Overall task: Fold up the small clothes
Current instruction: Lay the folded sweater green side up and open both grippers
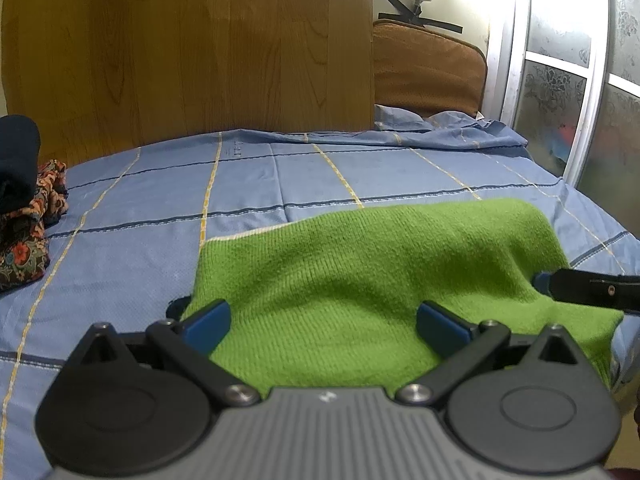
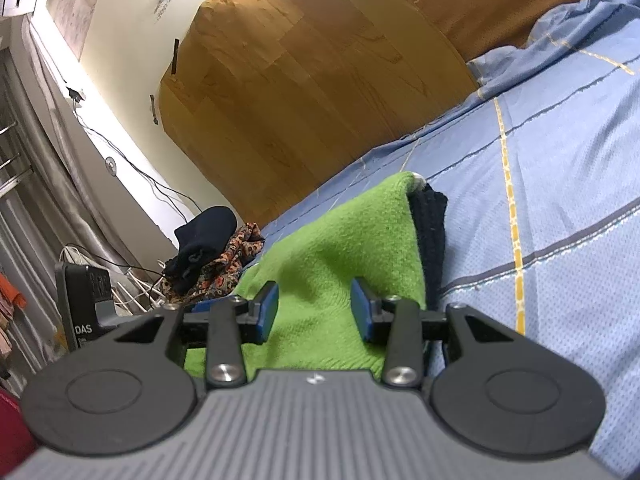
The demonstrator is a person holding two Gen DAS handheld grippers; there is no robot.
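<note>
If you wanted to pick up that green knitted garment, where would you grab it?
Take the green knitted garment by its near left corner, coming in low from the front. There the edge lies thin and flat on the blue checked bedsheet, beside the open left hand-held gripper.

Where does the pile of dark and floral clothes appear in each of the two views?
Left wrist view: the pile of clothes lies at the far left edge, on the blue sheet.
Right wrist view: the pile is left of centre, at the sheet's edge beyond the green cloth.
Shared landmark: the wooden panel stands behind the bed in both views.
</note>
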